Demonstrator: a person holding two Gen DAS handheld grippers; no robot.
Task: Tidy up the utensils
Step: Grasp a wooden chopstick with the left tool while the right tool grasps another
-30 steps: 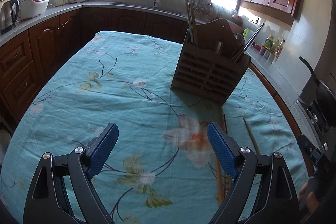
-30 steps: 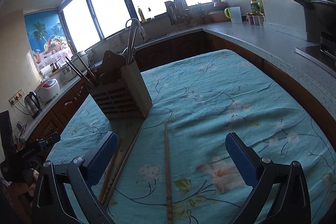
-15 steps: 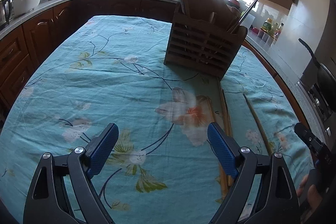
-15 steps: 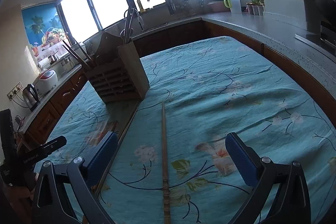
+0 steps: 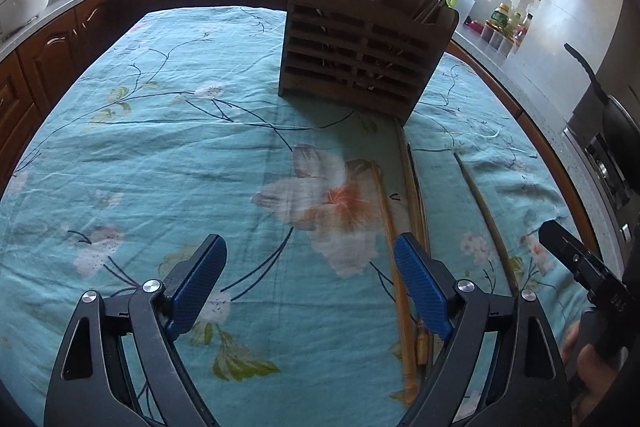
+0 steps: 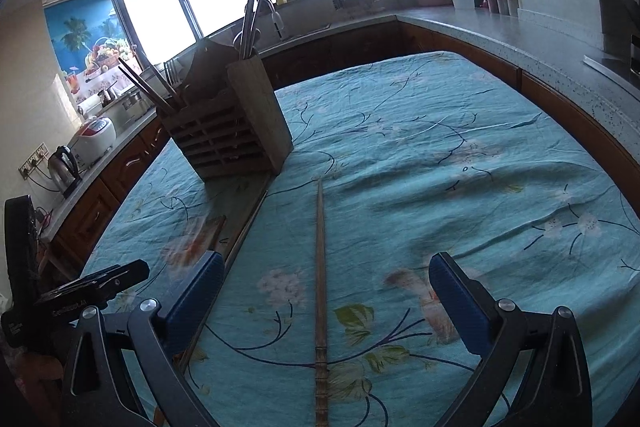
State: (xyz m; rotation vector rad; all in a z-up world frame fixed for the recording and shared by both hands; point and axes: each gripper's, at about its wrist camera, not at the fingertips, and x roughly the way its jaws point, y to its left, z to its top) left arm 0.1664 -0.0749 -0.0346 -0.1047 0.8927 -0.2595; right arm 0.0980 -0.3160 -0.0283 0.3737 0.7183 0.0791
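Note:
A slatted wooden utensil holder (image 5: 360, 55) (image 6: 232, 131) stands on the flowered teal tablecloth (image 5: 160, 155) with chopsticks and metal utensils sticking out of it. Several wooden chopsticks (image 5: 414, 187) lie on the cloth in front of it. My left gripper (image 5: 306, 247) hovers over the cloth with its jaws wide and closing slightly; nothing is between them, and the nearest chopstick (image 5: 390, 235) runs just inside its right finger. My right gripper (image 6: 326, 261) is open above a single chopstick (image 6: 320, 211), which lies lengthwise between its fingers without touching them.
Dark wooden cabinets and a grey counter (image 6: 520, 35) wrap round the table. A kettle (image 6: 64, 167) and a rice cooker (image 6: 94, 139) stand on the left counter. A black pan handle (image 5: 588, 75) juts out at the right. A hand (image 5: 592, 359) holds the other gripper.
Both grippers have sunk and tipped down toward the cloth. The holder has slid up in both views and the loose chopsticks now lie nearer the fingers. Neither gripper has taken hold of anything.

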